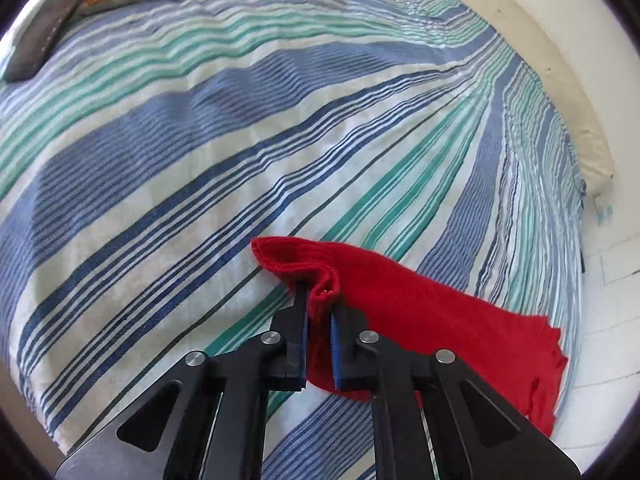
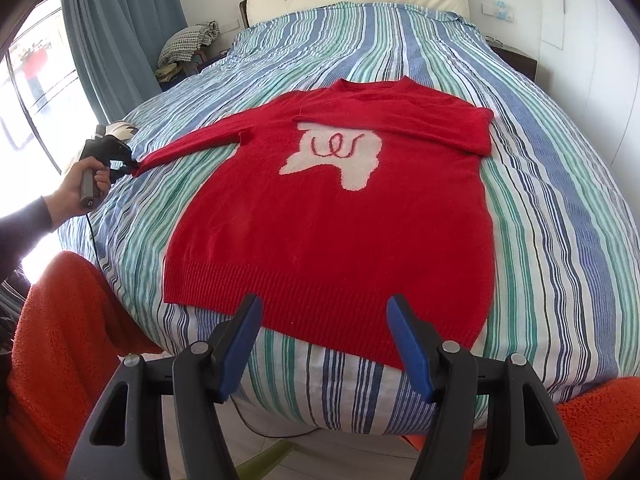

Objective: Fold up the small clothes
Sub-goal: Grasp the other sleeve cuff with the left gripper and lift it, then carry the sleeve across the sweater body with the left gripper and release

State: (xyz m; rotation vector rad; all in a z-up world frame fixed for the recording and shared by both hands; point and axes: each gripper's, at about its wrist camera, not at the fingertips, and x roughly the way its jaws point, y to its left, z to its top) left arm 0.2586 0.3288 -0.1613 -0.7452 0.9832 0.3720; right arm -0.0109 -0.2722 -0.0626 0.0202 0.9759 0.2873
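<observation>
Here the red sweater [image 2: 328,216] lies face up across the striped bedspread [image 2: 560,208], its body still flat and unfolded. The left gripper [image 1: 319,304] is clamped on the cuff [image 1: 320,276] of one outstretched sleeve; the other sleeve [image 2: 460,128] already lies folded across the chest. The right gripper [image 2: 324,344] hovers open and empty above the hem [image 2: 320,300]. Judged from this, folding has barely begun.

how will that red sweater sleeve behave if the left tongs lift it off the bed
Likely floppy: the sleeve cuff already bunches and folds between the left tongs. Probably light, as the soft knit sweater lies flat. It may drag or cling rather than slide, since the striped bedspread is woven cloth.
</observation>
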